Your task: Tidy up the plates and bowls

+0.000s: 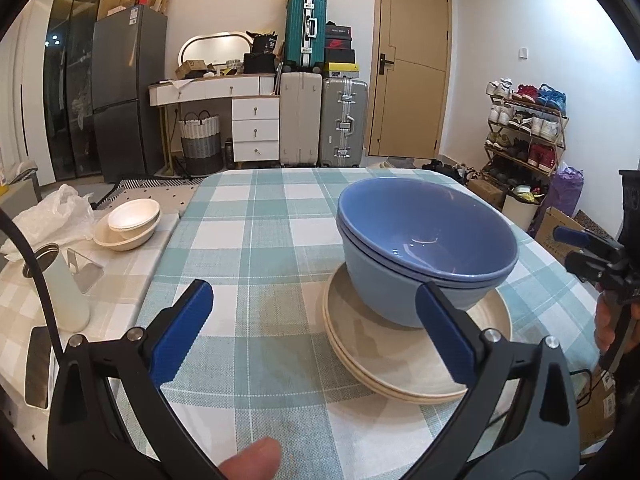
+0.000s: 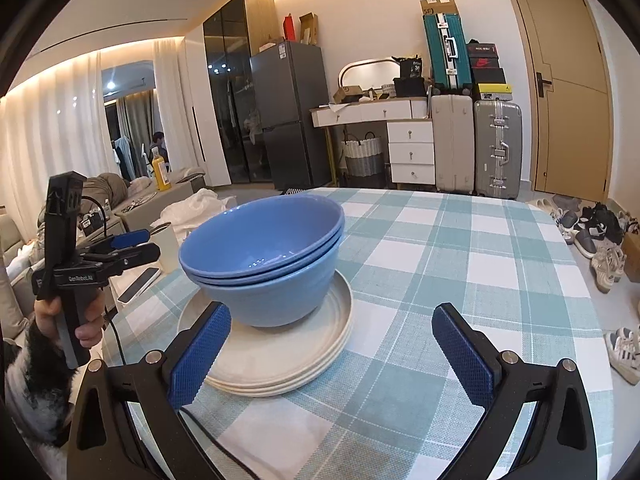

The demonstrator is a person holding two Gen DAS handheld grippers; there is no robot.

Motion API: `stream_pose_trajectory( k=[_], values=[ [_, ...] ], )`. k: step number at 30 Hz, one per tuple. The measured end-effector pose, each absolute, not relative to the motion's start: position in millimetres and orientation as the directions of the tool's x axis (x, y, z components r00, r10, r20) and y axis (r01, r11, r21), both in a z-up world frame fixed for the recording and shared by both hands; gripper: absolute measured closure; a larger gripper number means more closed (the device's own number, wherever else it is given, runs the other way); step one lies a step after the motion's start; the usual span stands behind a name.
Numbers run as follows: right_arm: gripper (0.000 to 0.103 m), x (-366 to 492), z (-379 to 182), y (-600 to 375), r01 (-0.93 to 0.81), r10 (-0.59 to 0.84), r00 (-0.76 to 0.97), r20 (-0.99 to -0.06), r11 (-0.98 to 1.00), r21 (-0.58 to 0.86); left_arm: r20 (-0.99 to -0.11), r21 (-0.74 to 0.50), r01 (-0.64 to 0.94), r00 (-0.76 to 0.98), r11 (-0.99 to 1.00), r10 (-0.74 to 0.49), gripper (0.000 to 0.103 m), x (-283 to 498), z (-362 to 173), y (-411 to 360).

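A stack of blue bowls [image 1: 424, 248] sits nested on a stack of cream plates [image 1: 404, 364] on the checked tablecloth [image 1: 256, 240]. The right wrist view shows the same bowls [image 2: 268, 256] and plates [image 2: 280, 352]. My left gripper [image 1: 316, 328] is open and empty, just in front of the plates and slightly to their left; it also shows in the right wrist view [image 2: 136, 246]. My right gripper [image 2: 332, 344] is open and empty, just in front of the plates and to their right; it also shows at the right edge of the left wrist view [image 1: 576, 248].
A side table on the left holds two white bowls [image 1: 130, 222], a plastic bag [image 1: 48, 216], a white cup [image 1: 60, 284] and a phone [image 1: 38, 364]. A shoe rack [image 1: 528, 128], suitcases [image 1: 324, 120] and a door [image 1: 408, 60] stand beyond the table.
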State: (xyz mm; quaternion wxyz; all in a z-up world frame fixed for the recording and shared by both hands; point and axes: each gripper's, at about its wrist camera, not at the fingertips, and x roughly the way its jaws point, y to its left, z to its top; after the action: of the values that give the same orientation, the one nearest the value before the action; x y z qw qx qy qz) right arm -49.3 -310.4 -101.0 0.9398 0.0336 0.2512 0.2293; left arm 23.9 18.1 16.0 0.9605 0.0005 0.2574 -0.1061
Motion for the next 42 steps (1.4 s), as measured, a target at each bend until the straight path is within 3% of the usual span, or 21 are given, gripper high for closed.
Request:
stream_pose_trajectory(
  k=[19, 42],
  values=[
    [0.0, -60.9, -111.4, -307.4, -0.479, 0.483, 0.781, -0.396, 0.87, 0.115, -0.454, -0.094, 0.226, 0.857, 0.969, -0.244, 0.002, 44.1, -14.1, 19.6],
    [0.0, -64.8, -123.0, -318.3, -0.485, 0.504, 0.785, -0.36, 0.862, 0.148, -0.4, -0.055, 0.249, 0.882, 0.967, -0.25, 0.002, 44.6, -28.7, 14.1]
  ],
)
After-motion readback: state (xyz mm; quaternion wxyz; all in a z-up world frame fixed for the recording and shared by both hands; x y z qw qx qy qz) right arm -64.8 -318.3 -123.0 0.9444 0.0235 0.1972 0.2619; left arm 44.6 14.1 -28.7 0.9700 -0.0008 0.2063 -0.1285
